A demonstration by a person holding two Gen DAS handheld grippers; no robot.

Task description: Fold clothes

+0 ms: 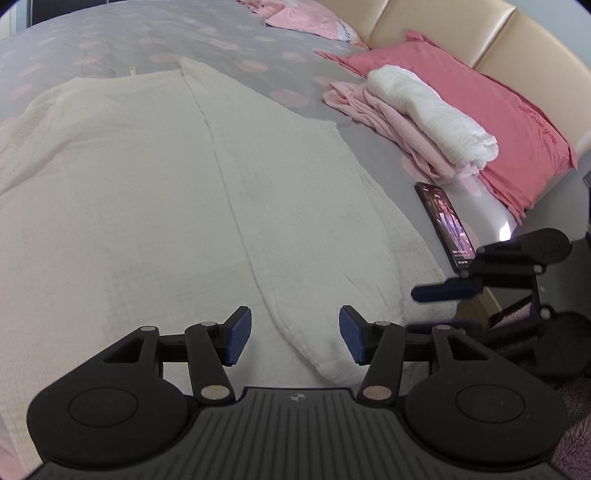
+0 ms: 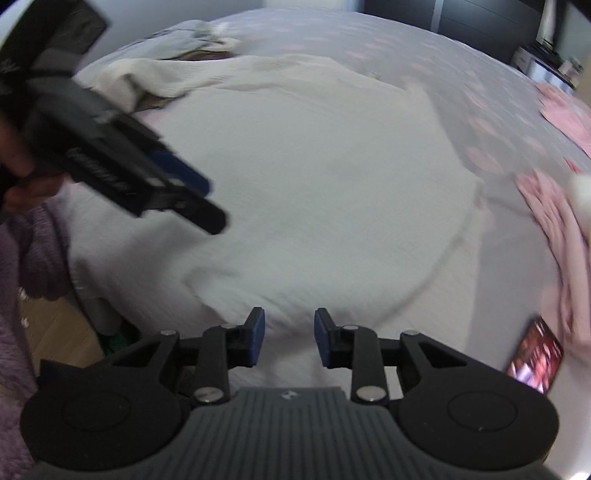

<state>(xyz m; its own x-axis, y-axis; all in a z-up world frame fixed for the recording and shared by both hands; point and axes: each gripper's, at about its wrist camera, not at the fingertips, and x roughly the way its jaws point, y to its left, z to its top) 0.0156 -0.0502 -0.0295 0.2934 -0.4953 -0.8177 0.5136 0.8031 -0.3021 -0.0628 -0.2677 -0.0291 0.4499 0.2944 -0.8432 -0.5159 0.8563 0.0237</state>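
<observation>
A large cream textured garment lies spread on the bed, with one side folded over along a long lengthwise crease. My left gripper hovers over the folded flap's near end, jaws wide apart with nothing between the blue pads. In the right wrist view the same cream garment fills the middle, blurred. My right gripper stands over its near edge with a clear gap between the pads and nothing pinched. The right gripper's blue fingertips show at the left view's right edge, and the left gripper crosses the right view's upper left.
A stack of folded pink and white clothes rests beside a pink pillow at the padded headboard. A lit phone lies near the bed's edge. More loose clothing is heaped at the far side. A hand and purple sleeve are at the left.
</observation>
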